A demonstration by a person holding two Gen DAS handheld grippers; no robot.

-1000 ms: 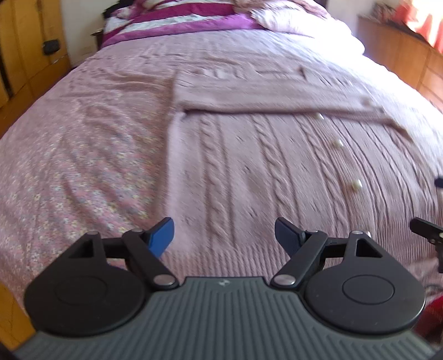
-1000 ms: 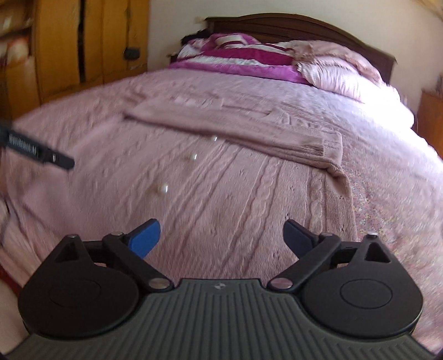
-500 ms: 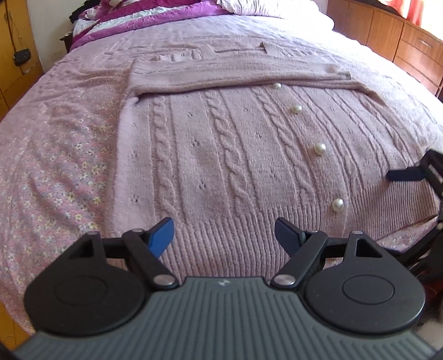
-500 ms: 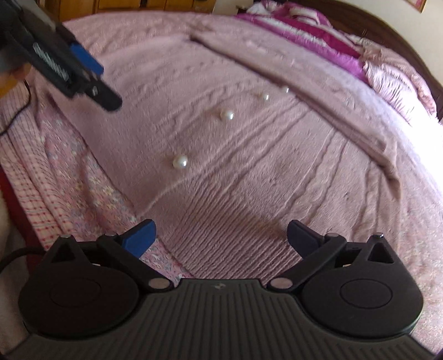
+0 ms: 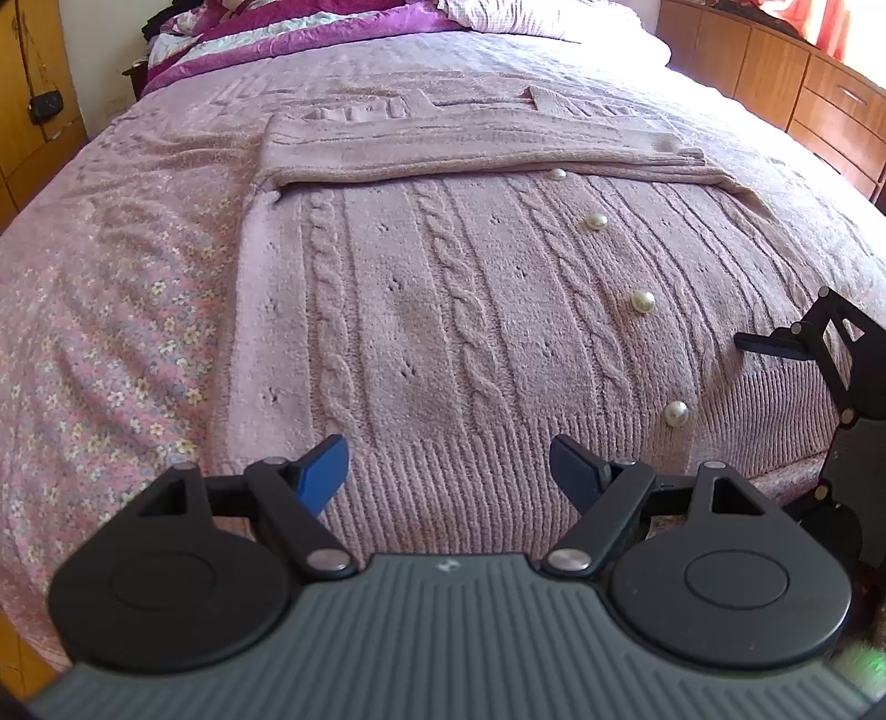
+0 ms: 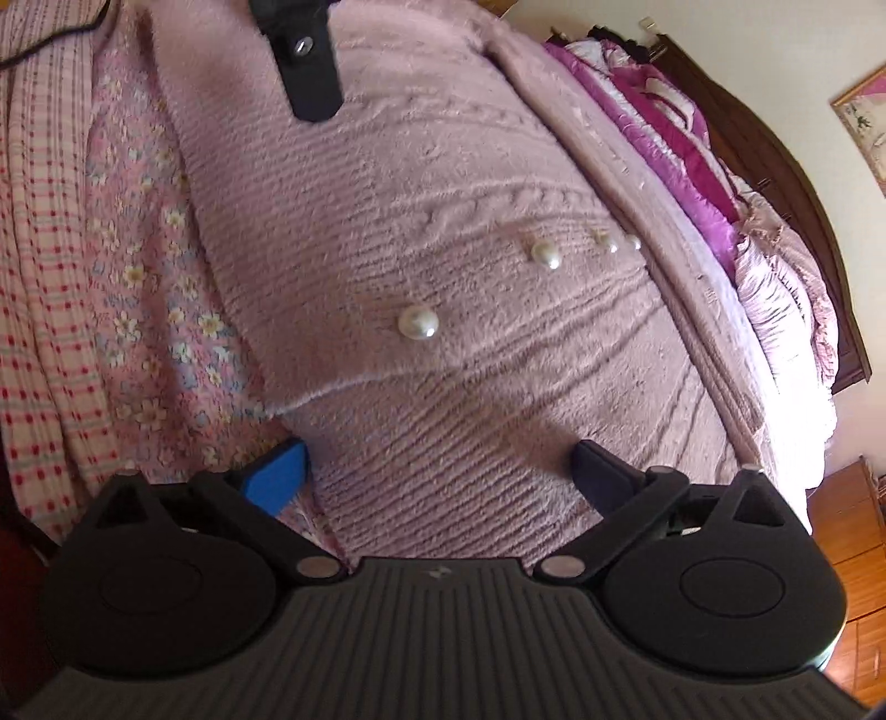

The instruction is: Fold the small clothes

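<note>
A pink cable-knit cardigan (image 5: 454,310) is spread flat on a bed (image 5: 111,310) covered by a floral bedspread, its sleeves folded across the chest and 4 pearl buttons (image 5: 643,302) lined up along the front. The left tool (image 5: 448,471) is held wide open above the ribbed hem, with nothing gripped. The right tool (image 6: 437,471) is poised over the hem's corner, its jaws closing from nearly full width; the knit appears to lie beneath rather than between them. Striped pillows (image 5: 288,33) are stacked at the headboard.
</note>
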